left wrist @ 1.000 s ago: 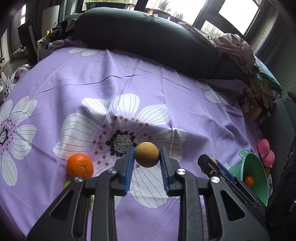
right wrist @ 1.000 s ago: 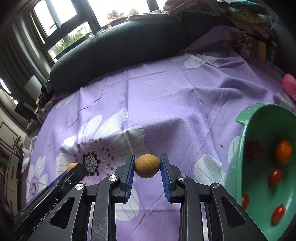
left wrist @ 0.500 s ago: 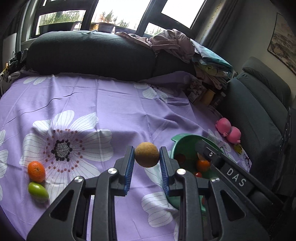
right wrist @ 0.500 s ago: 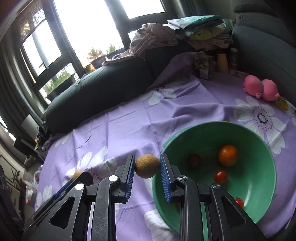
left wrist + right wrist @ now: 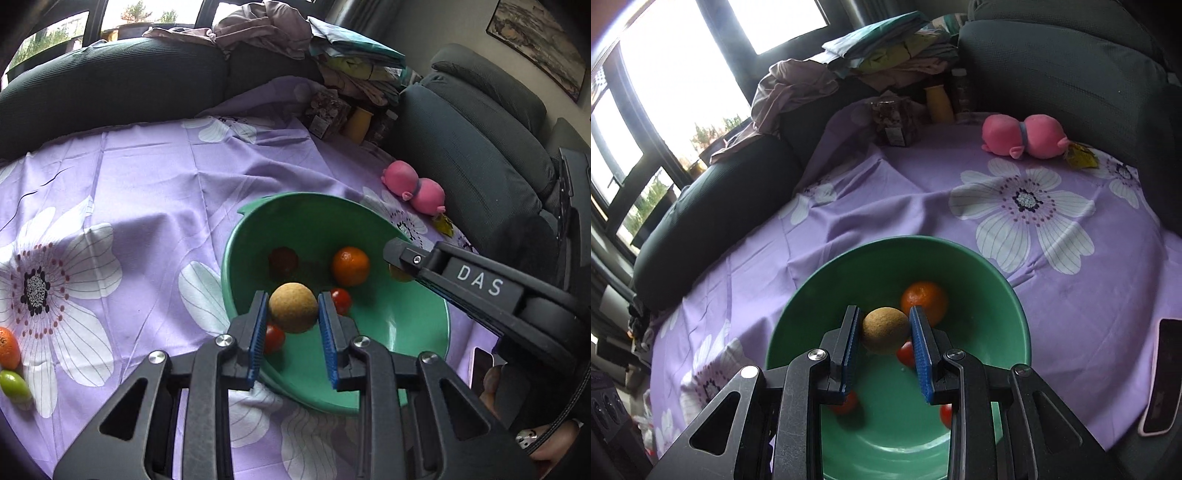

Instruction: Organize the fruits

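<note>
My left gripper [image 5: 293, 314] is shut on a round tan fruit [image 5: 293, 312] and holds it over the near rim of the green bowl [image 5: 369, 221]. My right gripper [image 5: 885, 330] is shut on a second tan fruit [image 5: 885, 329] over the same bowl [image 5: 812, 288]; it shows in the left wrist view [image 5: 480, 288] reaching in from the right. The bowl holds an orange [image 5: 350, 266], a dark fruit [image 5: 283, 259] and several small red tomatoes [image 5: 340, 300]. An orange [image 5: 8, 347] and a green fruit [image 5: 14, 384] lie on the cloth at far left.
The table wears a purple flowered cloth [image 5: 147, 192]. A pink plush toy [image 5: 1023, 134] lies beyond the bowl, with jars and a yellow bottle [image 5: 940, 103] behind. A phone [image 5: 1161, 373] lies at the right edge. Dark sofas surround the table.
Both grippers have swung right from the open cloth to over the green bowl, each still holding its tan fruit. The loose orange and green fruit are now far left.
</note>
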### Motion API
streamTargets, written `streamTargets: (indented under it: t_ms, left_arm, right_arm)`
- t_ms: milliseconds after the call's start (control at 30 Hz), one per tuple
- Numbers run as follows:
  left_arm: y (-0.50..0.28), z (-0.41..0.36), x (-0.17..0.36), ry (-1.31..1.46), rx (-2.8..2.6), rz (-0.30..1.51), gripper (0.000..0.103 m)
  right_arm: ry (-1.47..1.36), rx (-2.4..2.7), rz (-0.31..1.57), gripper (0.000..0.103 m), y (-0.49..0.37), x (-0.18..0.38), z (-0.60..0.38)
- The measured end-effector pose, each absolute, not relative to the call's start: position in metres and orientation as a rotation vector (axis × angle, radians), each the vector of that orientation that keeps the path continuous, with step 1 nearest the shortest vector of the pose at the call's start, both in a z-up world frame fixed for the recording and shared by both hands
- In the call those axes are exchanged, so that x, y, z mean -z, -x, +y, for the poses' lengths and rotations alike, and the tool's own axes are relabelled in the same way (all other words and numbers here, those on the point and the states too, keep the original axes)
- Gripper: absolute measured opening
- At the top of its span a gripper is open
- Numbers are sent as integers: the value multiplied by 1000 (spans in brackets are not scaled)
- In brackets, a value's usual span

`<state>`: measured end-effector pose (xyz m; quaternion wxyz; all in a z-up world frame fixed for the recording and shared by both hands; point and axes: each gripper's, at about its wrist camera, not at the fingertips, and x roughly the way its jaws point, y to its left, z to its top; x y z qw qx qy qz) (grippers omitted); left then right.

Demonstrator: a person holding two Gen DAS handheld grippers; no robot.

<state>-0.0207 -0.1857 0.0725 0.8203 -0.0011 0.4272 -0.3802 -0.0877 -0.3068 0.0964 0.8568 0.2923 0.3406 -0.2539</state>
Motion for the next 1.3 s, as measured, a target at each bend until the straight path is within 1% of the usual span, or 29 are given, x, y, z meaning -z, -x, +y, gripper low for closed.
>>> streamTargets:
  t_ms: [233,300,333,367,400,433,500,633,733,900,1033,1167,1300]
  left_arm:
    - [26,-195,-64,-33,821,922,27]
    - [26,-191,-67,-20,835,919,34]
    - [26,-188,-70,-6,844,917,43]
    - [26,-183,-73,7,849,914,50]
    - [25,-178,-77,20,847,907,52]
    - [23,-171,-82,31,835,899,55]
    - [17,-151,-92,59,786,880,60]
    - [-2,-88,-113,141,597,833,66]
    - [-15,-32,-120,199,417,811,71]
    - [-31,48,-113,305,115,858,71]
    - [-32,91,-109,412,-41,868,71]
    - [-31,103,-108,451,-36,867,71]
    - [-34,99,-106,430,-19,874,71]
  right_arm:
    - [-601,575,810,30,83,-81,-312]
    - [-607,585,819,30,83,-79,-314]
    - [-609,585,818,30,83,-79,-314]
    - [-604,582,816,30,83,-79,-314]
    - [-599,576,812,32,81,-80,-312]
    - [-595,566,804,37,80,-82,-311]
    - [-585,522,768,41,77,-87,-305]
    - [-580,340,719,41,64,-97,-280]
    - [-552,171,735,41,43,-100,-247]
    - [-476,-113,832,41,-1,-92,-169]
    - [-442,-290,944,41,-34,-67,-103]
    - [-438,-399,1013,41,-53,-44,-55]
    - [-459,-410,1037,41,-64,-28,-36]
